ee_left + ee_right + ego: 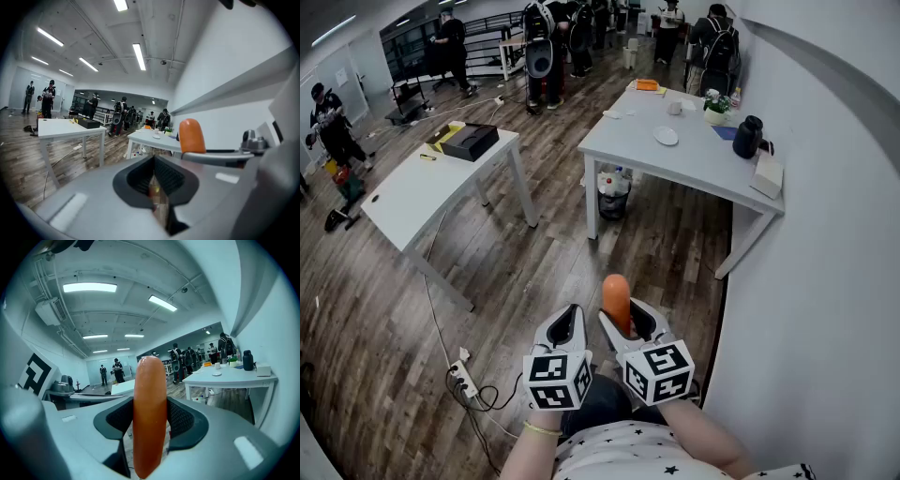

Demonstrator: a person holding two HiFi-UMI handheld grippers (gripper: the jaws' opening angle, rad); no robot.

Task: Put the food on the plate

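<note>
An orange-brown sausage (616, 300) stands upright between the pads of my right gripper (630, 317), which is shut on it. In the right gripper view the sausage (150, 413) fills the gap between the jaws and pokes out above them. My left gripper (568, 323) is held close beside the right one, shut with nothing in it; in its own view the pads (165, 177) meet and the sausage (191, 136) shows to the right. A small white plate (666, 136) lies on the far white table (694, 173), well ahead of both grippers.
On the plate's table also stand a black jug (747, 137), a cup and a small plant. A bin (614, 194) sits under it. A second white table (412, 192) with a black box is at left. A power strip (461, 377) lies on the wood floor. A wall runs along the right; people stand at the back.
</note>
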